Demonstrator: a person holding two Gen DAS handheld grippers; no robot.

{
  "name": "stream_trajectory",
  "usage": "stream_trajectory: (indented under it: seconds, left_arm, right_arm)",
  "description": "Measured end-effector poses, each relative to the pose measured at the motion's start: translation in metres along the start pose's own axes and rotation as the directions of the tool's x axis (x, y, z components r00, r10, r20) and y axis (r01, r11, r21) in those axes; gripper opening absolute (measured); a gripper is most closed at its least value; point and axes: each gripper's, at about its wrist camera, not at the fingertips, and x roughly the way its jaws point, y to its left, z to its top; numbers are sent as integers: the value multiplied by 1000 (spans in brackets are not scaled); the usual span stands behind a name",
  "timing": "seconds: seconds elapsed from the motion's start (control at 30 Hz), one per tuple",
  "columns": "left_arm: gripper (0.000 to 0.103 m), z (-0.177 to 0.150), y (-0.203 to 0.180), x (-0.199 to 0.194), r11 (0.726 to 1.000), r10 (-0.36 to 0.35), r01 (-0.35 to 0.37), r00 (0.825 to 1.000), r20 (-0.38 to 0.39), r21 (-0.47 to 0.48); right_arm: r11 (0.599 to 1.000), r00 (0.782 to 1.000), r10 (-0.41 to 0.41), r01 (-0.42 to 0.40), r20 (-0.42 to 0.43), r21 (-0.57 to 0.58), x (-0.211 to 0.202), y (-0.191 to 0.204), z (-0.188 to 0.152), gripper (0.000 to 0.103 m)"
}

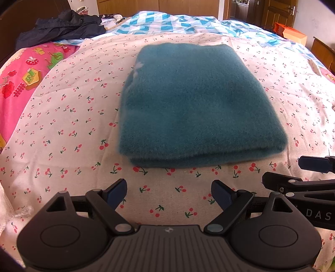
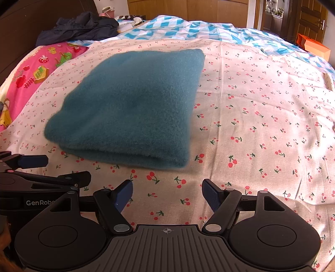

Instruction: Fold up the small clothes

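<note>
Right now the left gripper (image 1: 169, 195) hangs low over the bed, tipped down, with its two blue pads spread wide and nothing between them. Under the gap is only the cherry sheet (image 1: 62, 129). The right gripper (image 2: 167, 194) sits just beside it and is also wide, with nothing in it. In the left wrist view the right gripper pokes in from the right edge. In the right wrist view the left gripper pokes in from the left edge.

Just past both grippers lies the teal fuzzy sweater (image 1: 192, 104). It is folded into a neat, thick rectangle and lies flat on the sheet. Its folded edge faces the grippers, and neither gripper touches it. In the right wrist view the sweater (image 2: 134, 108) lies ahead and to the left. A small bit of white shows at its far left edge in the left wrist view.

The sheet is white with little red cherries and covers most of the bed. To the left is a pink blanket (image 1: 18, 83) with cartoon pictures. Farther back is a blue and white checked quilt (image 1: 167, 23). A dark jacket (image 1: 62, 27) is heaped at the far left corner. An orange bag (image 1: 291, 33) stands past the bed on the right, near a wooden door (image 1: 280, 12).
</note>
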Motion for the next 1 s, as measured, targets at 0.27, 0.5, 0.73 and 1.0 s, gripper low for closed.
stream_trajectory:
  seconds: [0.27, 0.5, 0.73, 1.0]
  left_arm:
    - [92, 0, 0, 0, 1000, -4, 4, 1000, -4, 0]
    - [92, 0, 0, 0, 1000, -1, 1, 1000, -3, 3]
    - [93, 0, 1, 3, 1000, 12, -12, 1000, -21, -13]
    - [92, 0, 0, 4, 1000, 26, -26, 999, -32, 2]
  right_arm:
    - [1000, 1000, -5, 5, -6, 5, 2, -1, 0, 74]
    - [1000, 1000, -19, 19, -11, 11, 4, -2, 0, 74]
    - [999, 1000, -23, 24, -18, 30, 6, -5, 0, 74]
    - [999, 1000, -9, 10, -29, 30, 9, 0, 2, 74]
